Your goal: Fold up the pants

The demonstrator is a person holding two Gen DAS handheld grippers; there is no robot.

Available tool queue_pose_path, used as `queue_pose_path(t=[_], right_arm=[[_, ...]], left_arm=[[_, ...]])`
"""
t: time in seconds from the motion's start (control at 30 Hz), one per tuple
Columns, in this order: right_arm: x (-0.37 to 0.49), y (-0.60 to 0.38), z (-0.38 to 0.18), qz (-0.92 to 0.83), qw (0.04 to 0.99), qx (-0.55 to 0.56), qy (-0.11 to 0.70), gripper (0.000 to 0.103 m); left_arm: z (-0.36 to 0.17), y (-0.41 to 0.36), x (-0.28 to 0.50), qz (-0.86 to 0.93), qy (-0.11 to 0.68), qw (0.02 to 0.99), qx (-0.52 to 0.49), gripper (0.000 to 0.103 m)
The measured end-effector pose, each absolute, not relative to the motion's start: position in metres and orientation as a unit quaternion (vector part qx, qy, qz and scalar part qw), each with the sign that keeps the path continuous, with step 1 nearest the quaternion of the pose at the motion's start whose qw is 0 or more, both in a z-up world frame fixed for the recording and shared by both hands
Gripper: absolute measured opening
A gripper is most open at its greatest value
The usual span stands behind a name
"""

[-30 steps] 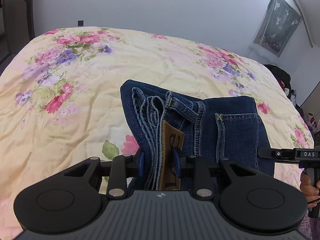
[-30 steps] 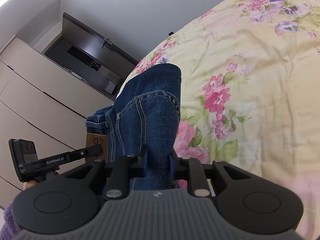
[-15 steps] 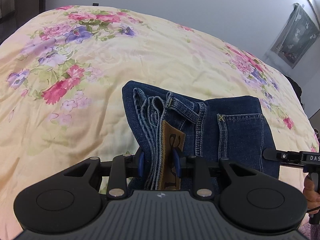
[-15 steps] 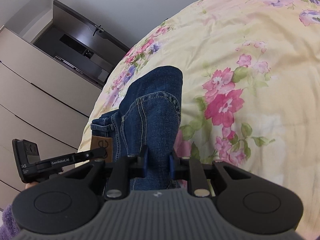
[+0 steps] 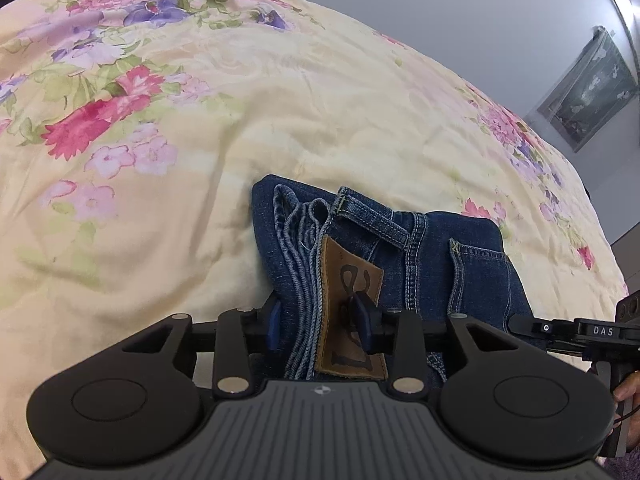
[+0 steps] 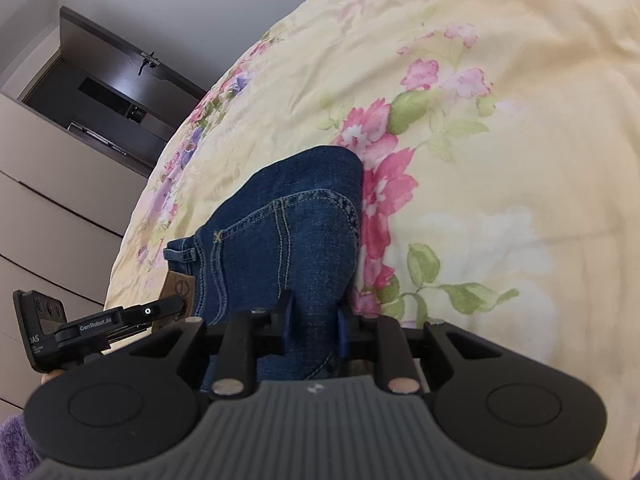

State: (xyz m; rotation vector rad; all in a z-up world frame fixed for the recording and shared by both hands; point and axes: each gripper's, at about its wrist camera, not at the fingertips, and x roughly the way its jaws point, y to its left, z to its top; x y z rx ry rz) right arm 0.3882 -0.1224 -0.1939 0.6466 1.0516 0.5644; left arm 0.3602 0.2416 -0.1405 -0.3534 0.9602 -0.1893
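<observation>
Folded dark blue jeans (image 5: 420,248) lie on a floral yellow bedspread (image 5: 180,208), waistband and brown leather patch (image 5: 348,280) toward me. My left gripper (image 5: 319,318) straddles the bunched waistband at the patch. Its jaws are opening and the left pad (image 5: 274,320) stands just off the denim, with the cloth still between the pads. In the right wrist view the same jeans (image 6: 280,232) show their back pocket. My right gripper (image 6: 314,322) is shut on the folded edge there, close above the bedspread (image 6: 500,160).
The bed spreads wide ahead and to both sides. Beige cupboard fronts (image 6: 40,208) and a dark doorway (image 6: 100,92) stand beyond its left edge. A grey cloth (image 5: 588,92) hangs on the wall at right. A person's hand (image 5: 628,392) shows at the right edge.
Both grippers have sunk toward the bed with the jeans, so the bedspread looks closer. The left gripper's pads stand wider apart than before. The right pads keep their grip.
</observation>
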Motion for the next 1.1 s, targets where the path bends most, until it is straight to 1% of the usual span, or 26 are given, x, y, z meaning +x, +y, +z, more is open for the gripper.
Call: queue_pose_path(t=[0.1, 0.23, 0.3, 0.37, 0.47, 0.5, 0.53, 0.57, 0.63, 0.7, 0.77, 0.83, 0.9, 1.03, 1.1], right_arm=[[0.391, -0.125, -0.206, 0.249, 0.768, 0.319, 0.496, 0.017], [0.387, -0.117, -0.188, 0.246, 0.784, 0.278, 0.497, 0.022], [0.381, -0.116, -0.174, 0.24, 0.796, 0.255, 0.494, 0.031], [0.365, -0.119, -0.16, 0.238, 0.814, 0.219, 0.482, 0.035], [0.335, -0.126, -0.146, 0.243, 0.828, 0.184, 0.471, 0.035], [0.324, -0.129, -0.142, 0.242, 0.83, 0.18, 0.47, 0.034], [0.312, -0.132, -0.139, 0.242, 0.83, 0.178, 0.469, 0.033], [0.298, -0.135, -0.136, 0.24, 0.831, 0.179, 0.469, 0.028], [0.274, -0.138, -0.133, 0.244, 0.834, 0.177, 0.463, 0.025], [0.253, -0.135, -0.134, 0.245, 0.843, 0.158, 0.452, 0.018], [0.234, -0.128, -0.138, 0.254, 0.847, 0.135, 0.447, 0.011], [0.223, -0.123, -0.145, 0.247, 0.847, 0.128, 0.453, 0.008], [0.216, -0.119, -0.156, 0.235, 0.843, 0.126, 0.467, 0.0], [0.207, -0.108, -0.186, 0.21, 0.837, 0.09, 0.497, 0.0], [0.206, -0.109, -0.198, 0.21, 0.84, 0.088, 0.493, 0.0]], left_arm=[[-0.14, 0.239, 0.36, -0.081, 0.46, 0.868, -0.169, 0.045], [-0.123, 0.232, 0.353, -0.055, 0.461, 0.874, -0.144, 0.047], [-0.11, 0.224, 0.342, -0.038, 0.462, 0.881, -0.097, 0.047], [-0.097, 0.215, 0.326, -0.035, 0.456, 0.888, -0.044, 0.047], [-0.083, 0.21, 0.3, -0.047, 0.447, 0.893, -0.025, 0.046], [-0.079, 0.208, 0.291, -0.055, 0.444, 0.894, -0.026, 0.043], [-0.076, 0.207, 0.284, -0.06, 0.441, 0.895, -0.027, 0.039], [-0.074, 0.204, 0.277, -0.064, 0.439, 0.896, -0.029, 0.038], [-0.077, 0.199, 0.266, -0.069, 0.443, 0.893, -0.03, 0.034], [-0.086, 0.195, 0.26, -0.064, 0.454, 0.889, -0.015, 0.032], [-0.098, 0.191, 0.255, -0.056, 0.463, 0.885, 0.009, 0.031], [-0.109, 0.19, 0.253, -0.051, 0.469, 0.882, 0.009, 0.031], [-0.118, 0.187, 0.254, -0.046, 0.475, 0.879, 0.017, 0.031], [-0.132, 0.183, 0.255, -0.043, 0.483, 0.874, 0.035, 0.031], [-0.133, 0.188, 0.257, -0.042, 0.489, 0.871, 0.015, 0.031]])
